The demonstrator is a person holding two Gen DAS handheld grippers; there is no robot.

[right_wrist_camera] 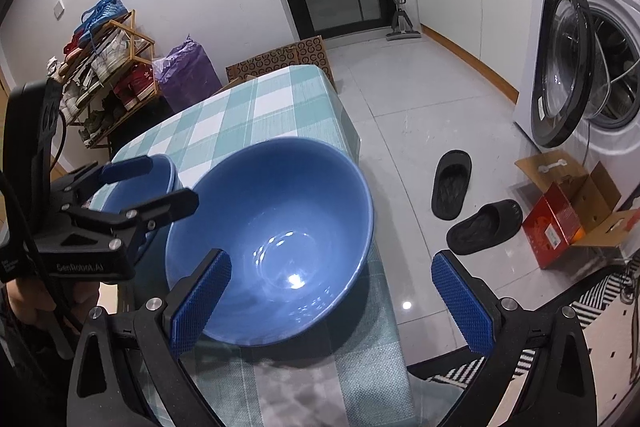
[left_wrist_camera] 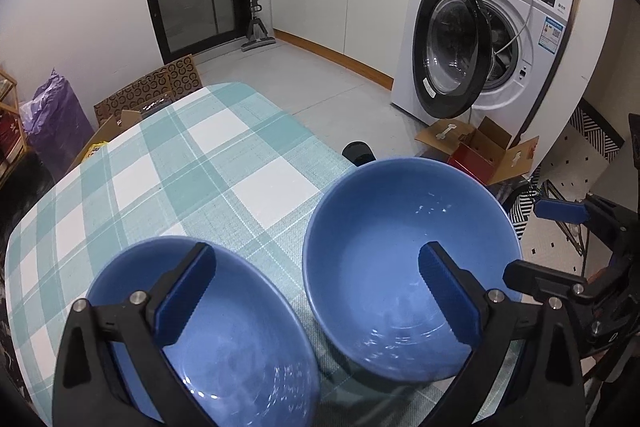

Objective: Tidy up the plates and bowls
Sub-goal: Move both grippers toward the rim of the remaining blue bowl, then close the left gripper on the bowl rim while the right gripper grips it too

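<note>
Two blue bowls stand on a teal plaid tablecloth (left_wrist_camera: 180, 167). The shallower bowl (left_wrist_camera: 232, 347) is near left and the deep bowl (left_wrist_camera: 400, 247) sits by the table's right edge. My left gripper (left_wrist_camera: 316, 291) is open above both, one finger over each bowl, holding nothing. In the right wrist view the deep bowl (right_wrist_camera: 280, 227) fills the middle. My right gripper (right_wrist_camera: 332, 291) is open, its left finger over the bowl's near rim and its right finger out over the floor. The left gripper (right_wrist_camera: 172, 179) hovers over the shallower bowl (right_wrist_camera: 136, 187).
A washing machine (left_wrist_camera: 520, 7) with its door open stands to the right. An open cardboard box (right_wrist_camera: 560, 223) and two black slippers (right_wrist_camera: 452, 183) lie on the floor beside the table. A shoe rack (right_wrist_camera: 104, 67) and a purple bag (right_wrist_camera: 188, 71) are behind the table (right_wrist_camera: 256, 107).
</note>
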